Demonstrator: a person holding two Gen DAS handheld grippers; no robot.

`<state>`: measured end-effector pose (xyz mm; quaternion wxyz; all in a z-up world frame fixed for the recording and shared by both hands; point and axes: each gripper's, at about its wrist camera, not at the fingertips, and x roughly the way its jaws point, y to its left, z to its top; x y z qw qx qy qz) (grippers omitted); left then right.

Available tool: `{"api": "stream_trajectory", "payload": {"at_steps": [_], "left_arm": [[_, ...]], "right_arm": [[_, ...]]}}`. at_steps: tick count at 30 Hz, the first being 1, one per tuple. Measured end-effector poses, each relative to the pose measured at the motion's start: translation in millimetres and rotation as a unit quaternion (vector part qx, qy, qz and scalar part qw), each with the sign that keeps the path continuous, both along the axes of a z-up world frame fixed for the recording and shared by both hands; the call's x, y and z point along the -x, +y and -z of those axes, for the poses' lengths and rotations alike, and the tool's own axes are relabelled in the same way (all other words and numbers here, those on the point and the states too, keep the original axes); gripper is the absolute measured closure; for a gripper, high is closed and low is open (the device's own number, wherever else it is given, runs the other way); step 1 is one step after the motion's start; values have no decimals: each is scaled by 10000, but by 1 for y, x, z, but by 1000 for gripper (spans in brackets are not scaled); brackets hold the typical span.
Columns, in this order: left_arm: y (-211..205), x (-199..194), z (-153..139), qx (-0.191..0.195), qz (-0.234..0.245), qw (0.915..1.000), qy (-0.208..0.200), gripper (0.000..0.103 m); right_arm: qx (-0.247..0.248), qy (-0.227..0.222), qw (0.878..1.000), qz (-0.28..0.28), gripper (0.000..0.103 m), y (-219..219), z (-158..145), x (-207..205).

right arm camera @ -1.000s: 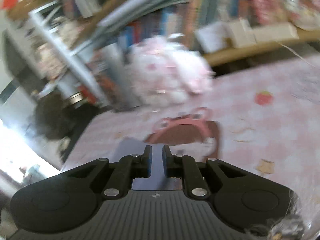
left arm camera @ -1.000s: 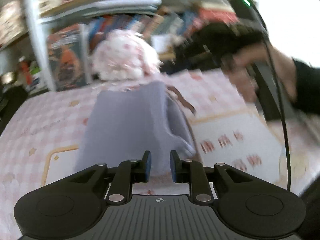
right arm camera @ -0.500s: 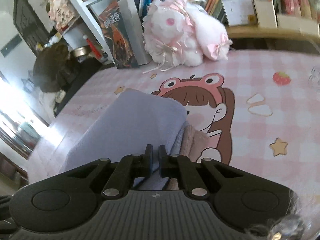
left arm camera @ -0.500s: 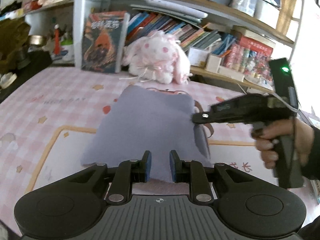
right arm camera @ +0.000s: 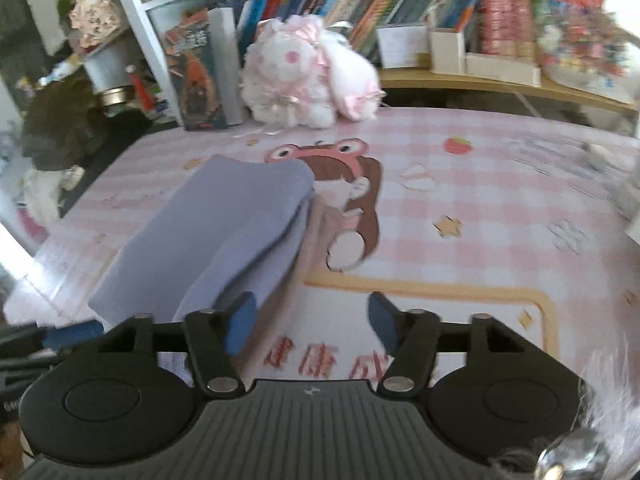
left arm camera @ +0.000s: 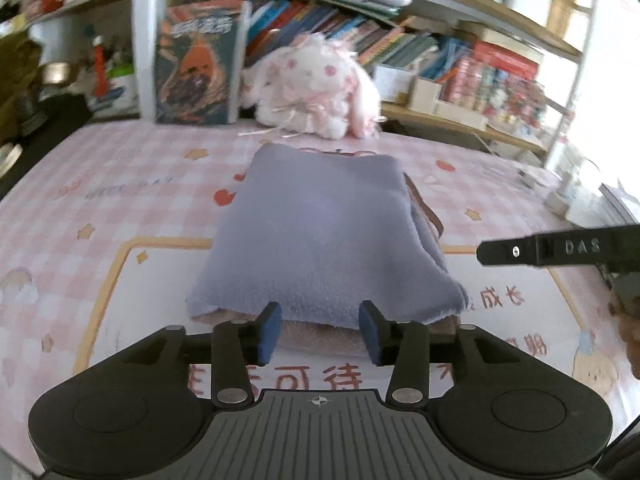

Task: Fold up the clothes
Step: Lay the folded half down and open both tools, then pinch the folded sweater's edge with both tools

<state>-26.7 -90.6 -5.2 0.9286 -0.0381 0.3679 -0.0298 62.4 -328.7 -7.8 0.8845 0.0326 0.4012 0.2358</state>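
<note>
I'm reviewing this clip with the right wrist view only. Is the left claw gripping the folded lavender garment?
Observer: No. The left claw is opening, its pads apart at the near edge of the lavender garment and not pressing it.
Operator: Is that edge one layer?
Observer: No, a pinkish layer peeks out beneath it.
Operator: Is the right claw touching the cloth?
Observer: No. In the left wrist view, the right claw is off to the garment's right, clear of it.

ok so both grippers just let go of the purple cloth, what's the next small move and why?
Probably back both grippers away. The purple cloth lies folded flat on the pink checked mat, over a pinkish layer. The left gripper and right gripper are opening, no cloth between their pads. The fold looks done, though its right edges sit slightly stepped; a light press there may help.
</note>
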Motion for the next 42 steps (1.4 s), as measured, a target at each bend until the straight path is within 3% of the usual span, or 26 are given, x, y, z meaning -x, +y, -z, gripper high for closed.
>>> {"api": "stream_trajectory", "payload": {"at_steps": [1, 5, 6, 12, 21, 30, 35, 39, 42], "left_arm": [[3, 1, -2, -35, 122, 9999, -9, 59], [18, 5, -7, -102, 521, 9985, -119, 34], [22, 7, -8, -100, 607, 9980, -153, 32], [50, 14, -5, -145, 1036, 9944, -131, 26], [85, 25, -1, -83, 1249, 9921, -85, 16], [101, 17, 1, 234, 1307, 9910, 166, 10], [112, -11, 0, 557, 1036, 9923, 400, 10], [114, -35, -1, 561, 918, 9935, 380, 10], [116, -58, 7, 784, 768, 9925, 538, 11]], "right_arm": [[59, -8, 9999, 96, 36, 2, 0, 8], [197, 40, 9985, 510, 29, 17, -3, 34], [228, 41, 9978, 615, 27, 22, -4, 40], [481, -6, 9923, 1141, 23, 54, -9, 75], [850, -40, 9837, 1583, 16, 95, -7, 116], [893, 197, 9813, 1694, 14, 108, -5, 121], [264, 500, 9819, 1809, 13, 95, -7, 107], [-296, 792, 9756, 2025, 13, 80, -7, 83], [-702, 929, 9707, 2102, 13, 69, -7, 60]]}}
